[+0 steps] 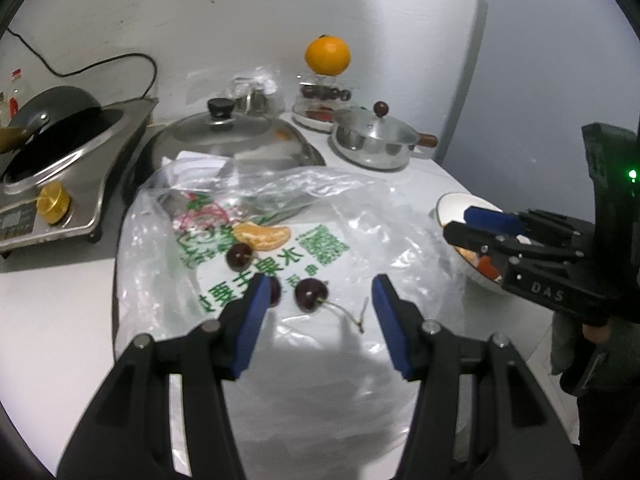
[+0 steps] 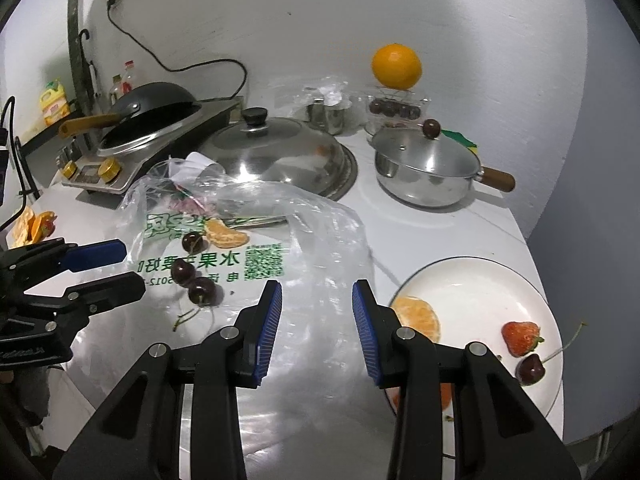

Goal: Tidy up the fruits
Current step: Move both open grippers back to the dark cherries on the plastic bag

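Three dark cherries (image 1: 311, 294) (image 2: 201, 291) and a peeled mandarin piece (image 1: 264, 236) (image 2: 226, 234) lie on a clear plastic bag with green print (image 1: 320, 248) (image 2: 264, 262). My left gripper (image 1: 318, 288) is open and empty, just short of the nearest cherries; it also shows in the right wrist view (image 2: 108, 266). My right gripper (image 2: 317, 300) is open and empty over the bag, left of a white plate (image 2: 476, 284) (image 1: 448, 202) holding a mandarin half (image 2: 418, 316), a strawberry (image 2: 520, 338) and a cherry (image 2: 530, 368).
A lidded steel pan (image 1: 372, 140) (image 2: 428, 172), a large glass-lidded pan (image 1: 228, 136) (image 2: 276, 156), a cooker with a black wok (image 1: 60, 148) (image 2: 148, 120), and a whole orange (image 1: 327, 55) (image 2: 396, 66) on a clear cherry box stand at the back.
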The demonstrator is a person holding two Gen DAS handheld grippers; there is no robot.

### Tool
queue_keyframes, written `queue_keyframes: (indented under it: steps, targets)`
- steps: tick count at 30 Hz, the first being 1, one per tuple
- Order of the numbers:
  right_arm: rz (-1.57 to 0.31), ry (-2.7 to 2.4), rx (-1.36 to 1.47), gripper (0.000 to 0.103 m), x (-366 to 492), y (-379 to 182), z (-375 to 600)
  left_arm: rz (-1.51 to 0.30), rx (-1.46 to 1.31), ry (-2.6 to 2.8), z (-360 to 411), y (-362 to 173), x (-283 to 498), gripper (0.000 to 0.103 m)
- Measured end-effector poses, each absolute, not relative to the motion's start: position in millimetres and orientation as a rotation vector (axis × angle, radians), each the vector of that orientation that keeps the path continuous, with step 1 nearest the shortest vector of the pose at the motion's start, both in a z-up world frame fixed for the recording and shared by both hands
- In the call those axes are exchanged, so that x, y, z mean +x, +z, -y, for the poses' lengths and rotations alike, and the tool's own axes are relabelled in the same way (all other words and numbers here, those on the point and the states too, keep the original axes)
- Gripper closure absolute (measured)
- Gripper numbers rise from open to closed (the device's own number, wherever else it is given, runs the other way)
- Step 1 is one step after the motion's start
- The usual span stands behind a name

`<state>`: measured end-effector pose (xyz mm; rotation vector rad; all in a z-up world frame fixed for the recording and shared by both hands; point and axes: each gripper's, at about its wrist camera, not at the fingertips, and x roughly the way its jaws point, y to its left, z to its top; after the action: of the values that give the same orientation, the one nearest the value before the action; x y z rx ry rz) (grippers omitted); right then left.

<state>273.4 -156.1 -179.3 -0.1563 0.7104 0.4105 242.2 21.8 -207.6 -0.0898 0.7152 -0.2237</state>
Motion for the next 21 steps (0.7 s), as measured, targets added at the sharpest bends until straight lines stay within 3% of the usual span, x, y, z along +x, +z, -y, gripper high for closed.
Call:
queue_keyframes:
  steps: [21]
  targets:
    - [-0.756,0.531,-0.235,0.064,281.7,-195.9,79.6,-0.704,-0.089,-0.131,-68.0,-220.7,243.2,0.048]
